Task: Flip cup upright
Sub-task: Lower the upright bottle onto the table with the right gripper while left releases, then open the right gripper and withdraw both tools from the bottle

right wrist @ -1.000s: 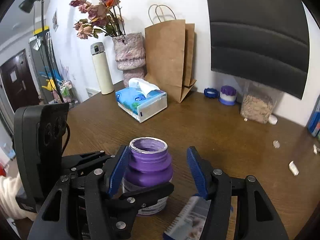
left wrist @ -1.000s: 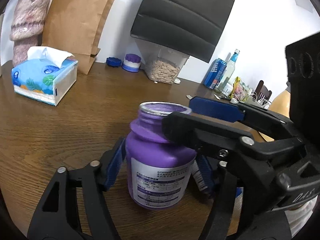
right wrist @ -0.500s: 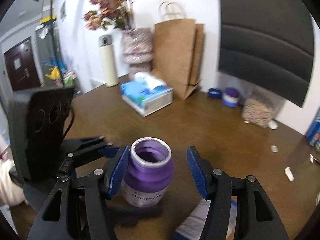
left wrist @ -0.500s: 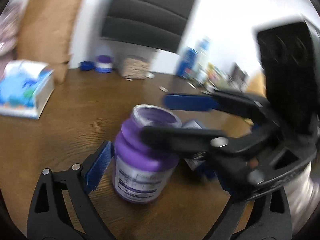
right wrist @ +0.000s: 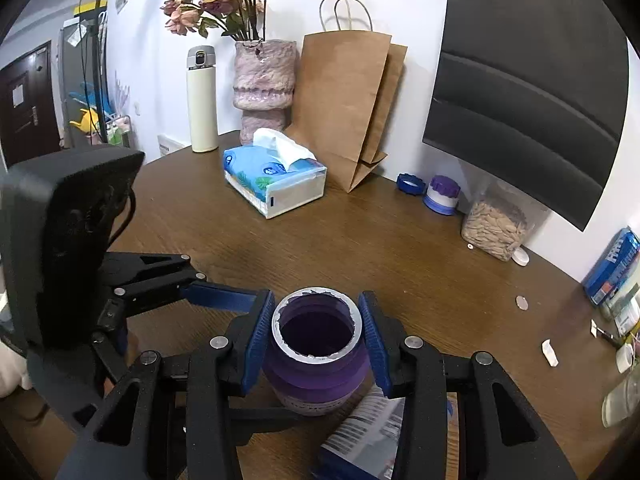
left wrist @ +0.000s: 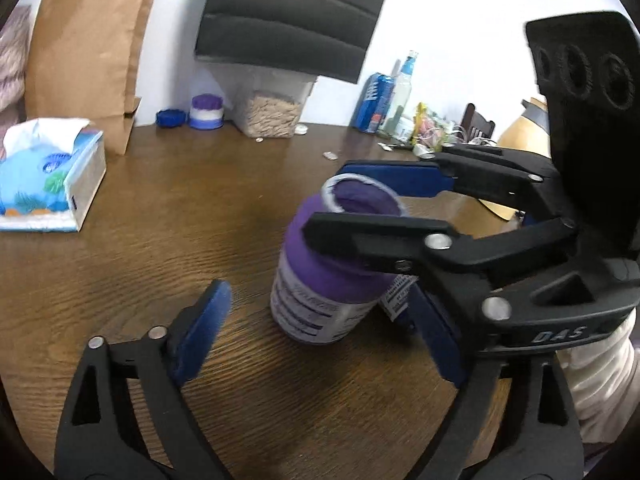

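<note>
In the left wrist view, the purple cup (left wrist: 336, 264) is standing mouth-up on the desk (left wrist: 168, 240), leaning a little toward 1 o'clock, its base still on the wood. The right gripper (left wrist: 356, 204) is reaching in from 3 o'clock and its fingers (left wrist: 376, 228) are closing on the cup's neck, one on each side. The left gripper (left wrist: 320, 332) is sitting at 6 o'clock with its fingers spread wide; the cup is lying between them, but the pad at 7 o'clock is standing well apart from it, so this gripper is holding nothing.

In the right wrist view, the cup (right wrist: 316, 364) is sitting at 6 o'clock with its open mouth facing up, and the right gripper (right wrist: 316, 340) is pinching it just under the rim, both blue pads touching it. The left gripper (right wrist: 224, 292) is coming in from 9 o'clock, one finger lying beside the cup. A tissue box (right wrist: 276, 176) is resting well apart at 12 o'clock.

Judging by this, the flip looks nearly done: the mouth is facing up. What seems left is settling the cup flat, letting go and backing away.
</note>
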Demonstrator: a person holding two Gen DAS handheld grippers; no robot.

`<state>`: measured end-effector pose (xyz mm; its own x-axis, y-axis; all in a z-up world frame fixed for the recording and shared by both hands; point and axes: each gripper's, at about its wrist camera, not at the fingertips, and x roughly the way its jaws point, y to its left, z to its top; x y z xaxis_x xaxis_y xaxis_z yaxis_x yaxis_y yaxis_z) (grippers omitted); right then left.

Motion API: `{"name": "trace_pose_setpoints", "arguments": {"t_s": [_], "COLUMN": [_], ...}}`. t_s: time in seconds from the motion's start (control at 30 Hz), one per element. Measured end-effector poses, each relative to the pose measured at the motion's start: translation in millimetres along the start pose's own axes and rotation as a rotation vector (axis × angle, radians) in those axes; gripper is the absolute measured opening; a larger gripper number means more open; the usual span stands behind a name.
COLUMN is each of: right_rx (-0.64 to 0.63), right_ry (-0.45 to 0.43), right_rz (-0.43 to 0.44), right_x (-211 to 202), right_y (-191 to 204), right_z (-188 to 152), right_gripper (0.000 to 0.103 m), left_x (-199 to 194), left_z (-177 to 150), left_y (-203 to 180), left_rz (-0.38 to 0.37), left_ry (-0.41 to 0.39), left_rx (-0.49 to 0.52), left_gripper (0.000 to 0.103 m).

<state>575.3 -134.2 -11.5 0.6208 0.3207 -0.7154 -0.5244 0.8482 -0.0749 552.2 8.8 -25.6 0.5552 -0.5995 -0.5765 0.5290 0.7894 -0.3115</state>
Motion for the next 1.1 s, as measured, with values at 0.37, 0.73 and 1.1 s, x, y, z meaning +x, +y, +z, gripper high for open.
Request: {"name": "trace_pose_setpoints", "arguments": {"t_s": [0.37,0.73,1.1], "right_rx": [0.090,0.228,0.296], "right_ry": [-0.074,-0.202,-0.125], "right_rz": [-0.007,-0.034,0.008], "right_x": [-48,-209,-252], "right_y": [5,32,107], "right_z": [18,-46,-139], "right_gripper": [0.066,0.085,0.085], "left_x": [-22,-157,-240], "left_z": [15,-40,-133], "left_y": [-16,-95,-165], "left_rz": [0.132,0.375,0.516], "left_ry": [-0.041,-0.237,-0.346], "left_rx": [0.016,0.019,-0.035], "left_gripper": [0.097,0.103,0.103]}}
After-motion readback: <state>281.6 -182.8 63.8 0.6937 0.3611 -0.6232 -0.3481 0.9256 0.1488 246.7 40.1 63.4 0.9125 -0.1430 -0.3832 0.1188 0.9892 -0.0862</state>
